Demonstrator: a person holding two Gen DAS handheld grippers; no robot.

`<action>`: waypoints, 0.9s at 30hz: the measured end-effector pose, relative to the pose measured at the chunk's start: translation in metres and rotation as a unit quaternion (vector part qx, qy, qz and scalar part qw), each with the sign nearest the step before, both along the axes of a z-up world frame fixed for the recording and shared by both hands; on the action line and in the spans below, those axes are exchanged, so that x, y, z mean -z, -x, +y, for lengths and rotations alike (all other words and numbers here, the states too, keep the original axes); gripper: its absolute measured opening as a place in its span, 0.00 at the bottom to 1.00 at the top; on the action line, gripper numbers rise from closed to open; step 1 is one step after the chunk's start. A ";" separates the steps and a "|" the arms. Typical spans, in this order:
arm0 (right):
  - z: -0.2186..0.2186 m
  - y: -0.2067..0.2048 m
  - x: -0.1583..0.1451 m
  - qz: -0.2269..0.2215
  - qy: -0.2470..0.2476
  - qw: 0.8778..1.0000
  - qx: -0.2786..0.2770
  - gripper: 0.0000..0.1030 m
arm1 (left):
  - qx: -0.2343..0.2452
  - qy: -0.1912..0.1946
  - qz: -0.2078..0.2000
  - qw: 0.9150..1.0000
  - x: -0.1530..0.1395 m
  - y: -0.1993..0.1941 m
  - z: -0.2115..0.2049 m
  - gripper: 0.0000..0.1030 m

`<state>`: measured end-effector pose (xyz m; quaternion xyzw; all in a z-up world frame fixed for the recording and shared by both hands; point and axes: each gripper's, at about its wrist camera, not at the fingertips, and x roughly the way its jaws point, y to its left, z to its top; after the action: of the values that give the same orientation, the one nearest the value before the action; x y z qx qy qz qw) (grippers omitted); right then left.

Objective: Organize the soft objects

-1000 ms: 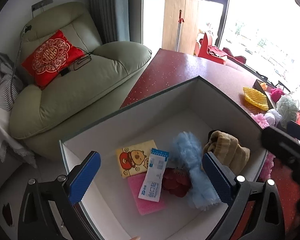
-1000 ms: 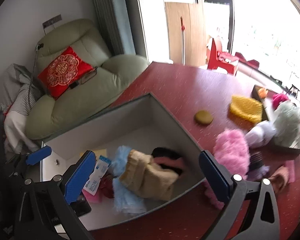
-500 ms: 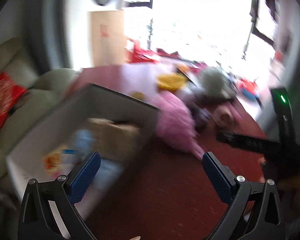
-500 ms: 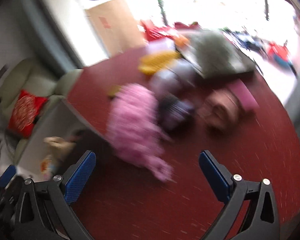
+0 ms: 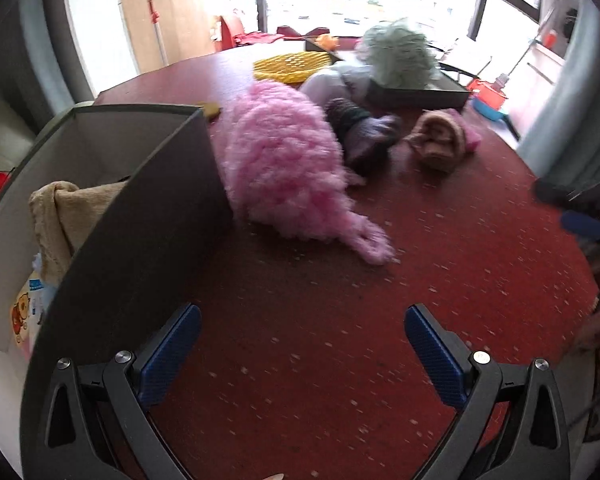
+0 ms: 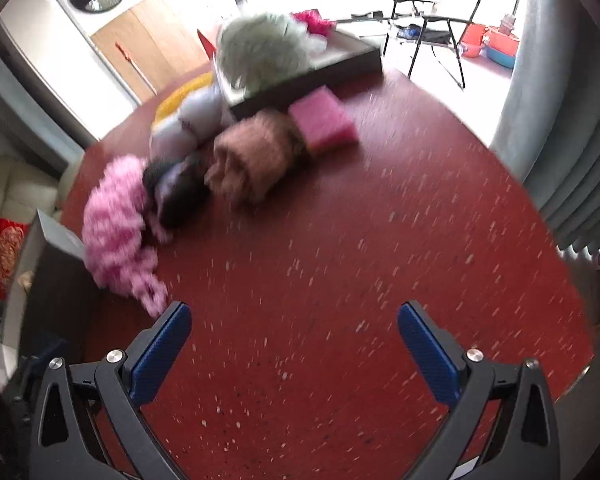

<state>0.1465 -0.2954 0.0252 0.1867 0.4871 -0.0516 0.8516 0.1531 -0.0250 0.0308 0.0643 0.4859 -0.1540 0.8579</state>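
Observation:
A fluffy pink soft item lies on the red table against the dark box; it also shows in the right wrist view. Beside it lie a dark purple item, a rolled brown item and a pink sponge. A beige cloth sits inside the box. My left gripper is open and empty over bare table near the box corner. My right gripper is open and empty over bare table, short of the pile.
A dark tray at the back holds a pale green fluffy item. A yellow item and a white soft item lie behind the pile. A green armchair stands left. The table edge curves at right.
Both grippers swung right, away from above the box, and now face the pile of soft items on the table. Both stayed open and empty.

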 end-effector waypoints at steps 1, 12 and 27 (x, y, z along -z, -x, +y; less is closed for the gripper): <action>-0.004 -0.001 -0.006 -0.010 -0.001 1.000 0.003 1.00 | -0.004 -0.003 0.000 1.000 0.002 0.000 0.002 0.99; -0.033 -0.012 -0.067 -0.108 -0.011 0.994 0.012 1.00 | -0.052 -0.022 0.014 0.998 0.008 -0.025 0.027 0.99; -0.004 -0.041 -0.042 -0.044 -0.004 0.998 -0.046 1.00 | -0.093 -0.003 0.011 0.996 0.010 -0.023 0.044 0.99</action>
<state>0.1877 -0.2996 0.0673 0.1694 0.4571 -0.0027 0.8731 0.1762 0.0188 0.0213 0.0198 0.4994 -0.0723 0.8631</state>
